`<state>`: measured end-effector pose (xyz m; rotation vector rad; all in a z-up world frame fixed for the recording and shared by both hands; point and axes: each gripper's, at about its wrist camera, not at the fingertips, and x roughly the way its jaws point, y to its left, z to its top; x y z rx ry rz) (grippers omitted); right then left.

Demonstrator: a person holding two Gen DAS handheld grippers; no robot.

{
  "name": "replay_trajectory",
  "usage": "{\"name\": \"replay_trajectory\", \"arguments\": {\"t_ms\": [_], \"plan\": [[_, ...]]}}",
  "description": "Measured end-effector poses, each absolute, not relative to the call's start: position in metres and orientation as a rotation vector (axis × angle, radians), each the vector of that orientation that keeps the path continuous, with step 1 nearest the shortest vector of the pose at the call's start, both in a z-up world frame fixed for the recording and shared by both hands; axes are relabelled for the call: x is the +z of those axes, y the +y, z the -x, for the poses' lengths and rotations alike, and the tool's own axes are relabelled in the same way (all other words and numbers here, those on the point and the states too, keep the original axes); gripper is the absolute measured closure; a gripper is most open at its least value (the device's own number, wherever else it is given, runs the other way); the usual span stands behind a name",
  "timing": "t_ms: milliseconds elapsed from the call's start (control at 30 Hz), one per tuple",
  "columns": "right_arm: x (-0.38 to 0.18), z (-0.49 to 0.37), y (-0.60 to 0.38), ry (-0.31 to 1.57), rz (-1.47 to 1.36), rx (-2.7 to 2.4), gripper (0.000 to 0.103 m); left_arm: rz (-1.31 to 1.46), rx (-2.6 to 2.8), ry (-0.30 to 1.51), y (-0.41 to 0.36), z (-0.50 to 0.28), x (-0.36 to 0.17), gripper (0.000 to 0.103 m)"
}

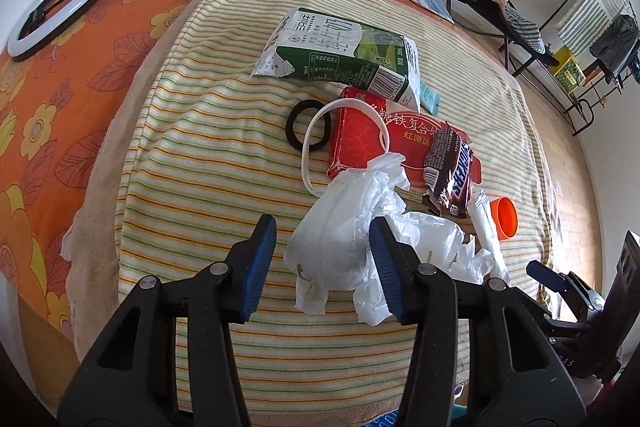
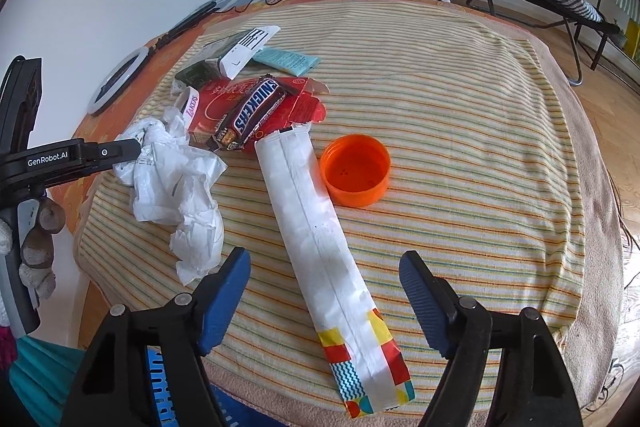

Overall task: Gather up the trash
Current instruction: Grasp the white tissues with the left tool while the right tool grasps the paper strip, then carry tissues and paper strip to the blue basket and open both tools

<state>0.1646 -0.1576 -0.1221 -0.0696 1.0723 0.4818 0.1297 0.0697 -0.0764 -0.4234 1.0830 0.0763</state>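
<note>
Your left gripper (image 1: 322, 267) is hovering with jaws spread around the crumpled white plastic bag (image 1: 344, 239), not pinching it. Your right gripper (image 2: 324, 301) is hovering with jaws spread wide either side of the long white paper wrapper with coloured end (image 2: 320, 239), not touching it. Just beside the wrapper is sitting the orange plastic cap (image 2: 356, 171). Further out, the brown Snickers wrapper (image 2: 252, 113) is lying on the flattened red cardboard box (image 1: 360, 139), with the green-and-white milk carton (image 1: 340, 51) behind, all on the striped towel (image 2: 460, 107).
</note>
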Motion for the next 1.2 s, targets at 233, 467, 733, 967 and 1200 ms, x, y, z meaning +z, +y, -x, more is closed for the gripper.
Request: {"name": "replay_trajectory", "arguments": {"t_ms": [233,467,733,967,1200], "plan": [[-0.130,-0.175,-0.158,1.101,0.059,0.468,0.030,0.406,0.079,1.078,0.070,-0.132,-0.078,0.072],[-0.144,-0.180,-0.155,1.148,0.062,0.460,0.043,0.408,0.093,1.070,0.074,-0.130,-0.077,0.081],[-0.143,-0.180,-0.155,1.141,0.037,0.478,0.067,0.406,0.102,1.042,0.078,-0.124,-0.069,0.081],[-0.131,-0.174,-0.156,1.116,-0.015,0.515,0.078,0.402,0.110,0.995,0.083,-0.117,-0.054,0.081],[-0.121,-0.170,-0.161,1.088,-0.066,0.536,0.081,0.413,0.107,0.969,0.086,-0.108,-0.045,0.081]]}}
